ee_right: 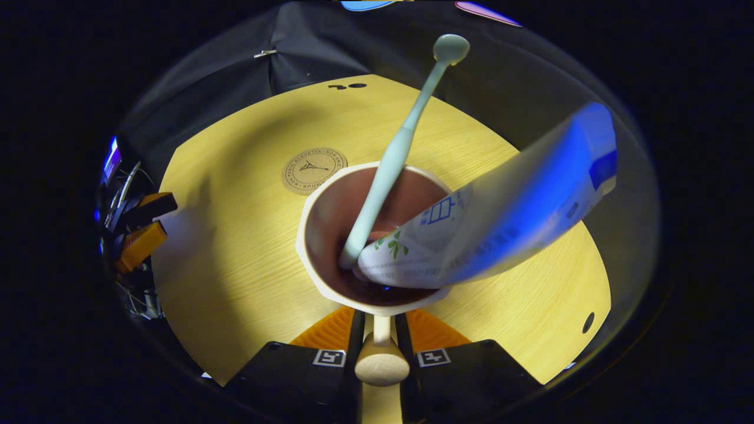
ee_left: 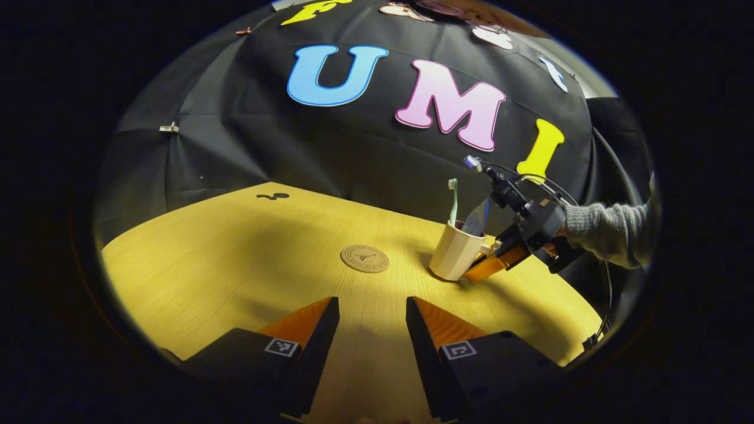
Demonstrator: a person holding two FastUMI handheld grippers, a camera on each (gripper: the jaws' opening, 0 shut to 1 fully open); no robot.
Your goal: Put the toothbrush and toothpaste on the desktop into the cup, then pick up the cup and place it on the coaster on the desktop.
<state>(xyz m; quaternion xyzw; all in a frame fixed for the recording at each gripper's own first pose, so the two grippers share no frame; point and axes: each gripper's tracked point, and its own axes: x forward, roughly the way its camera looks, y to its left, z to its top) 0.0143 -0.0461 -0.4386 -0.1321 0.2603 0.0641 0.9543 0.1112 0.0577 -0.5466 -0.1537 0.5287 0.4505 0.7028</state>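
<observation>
Cup [ee_left: 455,254] is the thing to go by in the left gripper view: it sits on the wooden desktop [ee_left: 235,259], tipped a bit, with the toothbrush [ee_left: 453,203] standing up out of it and the toothpaste [ee_left: 476,219] tube poking out right next to that. Coaster [ee_left: 364,258] lies flat on the wood to the left of the cup, apart from it. Right gripper [ee_left: 484,266] comes in from the cup's far right side, orange fingers at the handle, held by a hand in a grey sleeve [ee_left: 609,231]. Left gripper [ee_left: 372,321] hangs low over the desktop on the near side of the cup, fingers spread wide with nothing between them

Right gripper view looks straight down into the cup [ee_right: 330,194]. Toothbrush [ee_right: 392,159] leans inside toward the far rim, toothpaste [ee_right: 500,212] slants out over the cup's right edge. Coaster [ee_right: 314,169] sits just beyond the cup to the left. Right gripper [ee_right: 382,338] is clamped on the cup's handle [ee_right: 382,359], one finger on each side. Left gripper [ee_right: 138,227] shows well off to the cup's left, at the desktop's [ee_right: 235,265] edge
</observation>
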